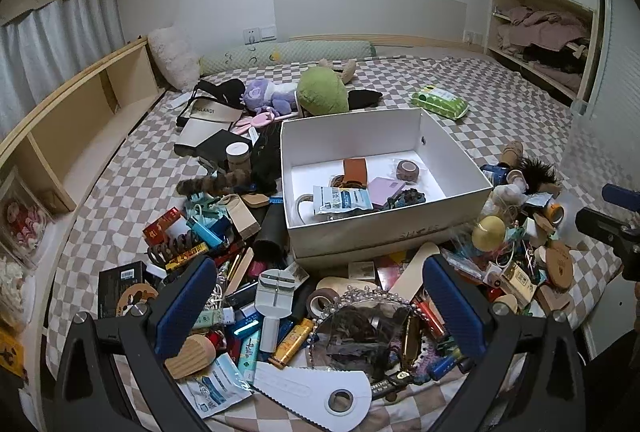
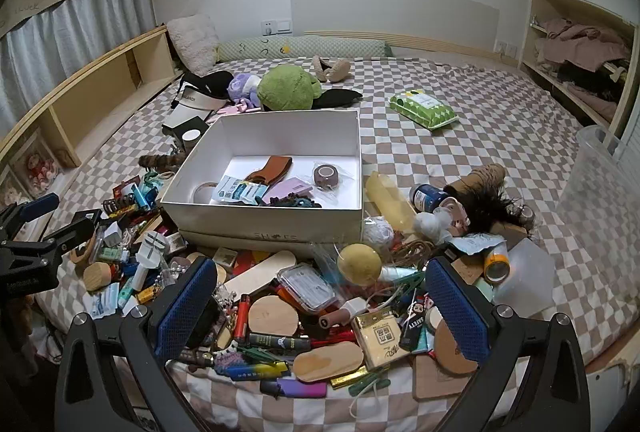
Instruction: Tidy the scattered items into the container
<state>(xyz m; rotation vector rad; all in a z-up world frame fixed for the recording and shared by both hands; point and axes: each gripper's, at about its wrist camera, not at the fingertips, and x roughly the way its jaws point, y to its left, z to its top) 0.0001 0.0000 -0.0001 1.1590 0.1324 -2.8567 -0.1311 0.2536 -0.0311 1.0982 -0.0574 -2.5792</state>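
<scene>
Two hand-held grippers hang over a bed strewn with small clutter, both with jaws spread wide and nothing between them. The left gripper (image 1: 320, 296) is poised above a white plastic tool (image 1: 271, 306) and a yellow lighter (image 1: 291, 343), each lying just ahead of and between its blue pads; farther ahead, past the near edge of the heap, stands the white shoebox (image 1: 384, 232), already holding a tape roll, a pink card and a few packets. The right gripper (image 2: 320, 296) hovers over its own part of the pile, a round wooden disc (image 2: 273, 316) and a clear-lidded case (image 2: 306, 286) directly ahead between the fingers, the box (image 2: 264, 220) beyond and slightly to its left. The lighter looks light, rigid and smooth, likely to slip unless pinched across its narrow middle; its long axis runs diagonally, from near-left to far-right of the left tool. The white tool points almost straight ahead toward the box, its handle nearest; a grip across that handle seems safest. The flat disc may need taking by its rim.
</scene>
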